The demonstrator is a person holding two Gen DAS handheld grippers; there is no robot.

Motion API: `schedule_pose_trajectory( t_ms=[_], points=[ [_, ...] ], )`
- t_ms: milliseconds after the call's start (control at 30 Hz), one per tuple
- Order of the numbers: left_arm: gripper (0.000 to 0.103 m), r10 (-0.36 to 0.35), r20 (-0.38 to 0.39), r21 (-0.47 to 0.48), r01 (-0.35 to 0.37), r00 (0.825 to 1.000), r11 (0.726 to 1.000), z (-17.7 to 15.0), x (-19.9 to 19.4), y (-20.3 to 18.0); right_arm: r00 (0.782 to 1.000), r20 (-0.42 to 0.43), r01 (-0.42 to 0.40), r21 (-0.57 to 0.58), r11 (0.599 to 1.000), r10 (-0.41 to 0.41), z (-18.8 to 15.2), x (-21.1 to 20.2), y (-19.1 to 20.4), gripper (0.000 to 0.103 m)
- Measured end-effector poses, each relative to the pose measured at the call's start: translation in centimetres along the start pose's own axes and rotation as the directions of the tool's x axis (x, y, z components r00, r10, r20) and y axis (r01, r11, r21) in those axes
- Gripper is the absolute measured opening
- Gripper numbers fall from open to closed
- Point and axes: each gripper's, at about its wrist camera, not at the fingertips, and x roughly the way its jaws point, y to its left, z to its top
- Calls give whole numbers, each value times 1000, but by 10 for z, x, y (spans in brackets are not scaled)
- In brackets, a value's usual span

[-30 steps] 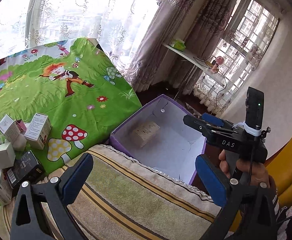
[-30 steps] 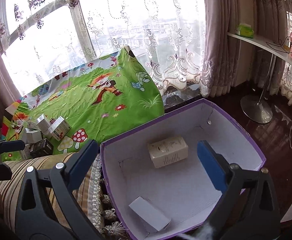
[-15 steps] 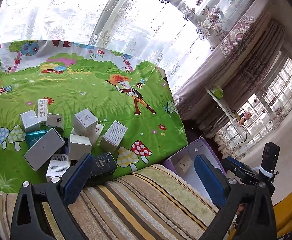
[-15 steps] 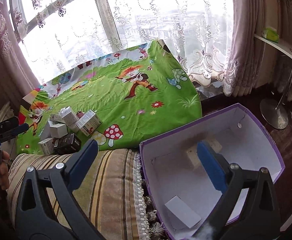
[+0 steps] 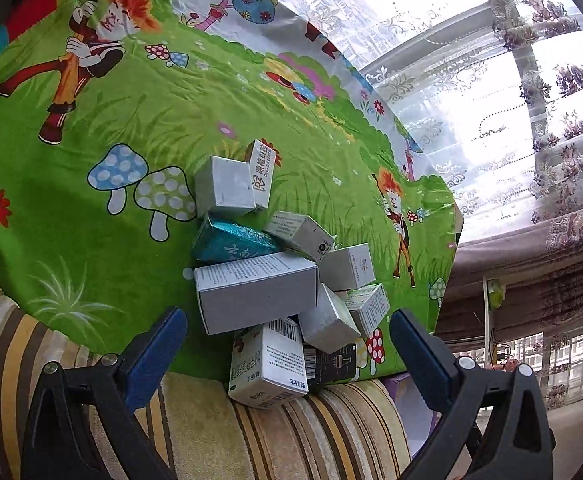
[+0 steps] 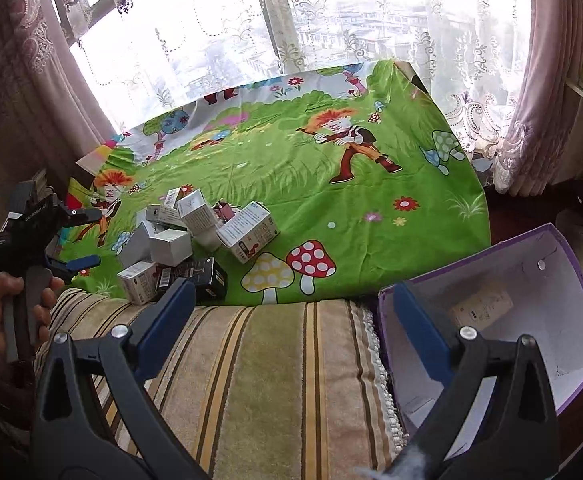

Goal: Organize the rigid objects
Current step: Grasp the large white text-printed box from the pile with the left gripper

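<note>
Left wrist view: left gripper (image 5: 287, 344) hovers with jaws spread wide above the pile of boxes (image 5: 275, 276) on the green cloth (image 5: 91, 128). Right gripper (image 6: 291, 312), jaws likewise apart and empty, hangs over the striped cushion (image 6: 275, 380) beside the purple bin (image 6: 563, 248).

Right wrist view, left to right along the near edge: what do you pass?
Left tongs in the person's hand → pile of small boxes → red mushroom print → purple box.

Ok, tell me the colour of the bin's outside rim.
Purple, with a white inside; the bin shows best in the right wrist view.
</note>
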Motion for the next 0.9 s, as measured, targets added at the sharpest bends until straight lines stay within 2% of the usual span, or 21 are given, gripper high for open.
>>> schedule_pose_trajectory(
  t_ms=[167,433,600,900],
  points=[
    [103,47,-50,-62,-50,998,997,10,19,6,998,-44,-38,-19,999,37,2,24,25,100],
    [103,123,-114,-51,-130,986,990,17,48,-6,992,-106,-79,-77,994,70,2,50,56,100],
    [103,174,-130,-44,-182,976,982,18,58,-6,990,-113,-90,-99,991,78,5,57,68,100],
    [102,210,-143,-56,-220,967,974,18,69,4,987,-140,-99,-128,987,81,6,70,82,100]
  ],
)
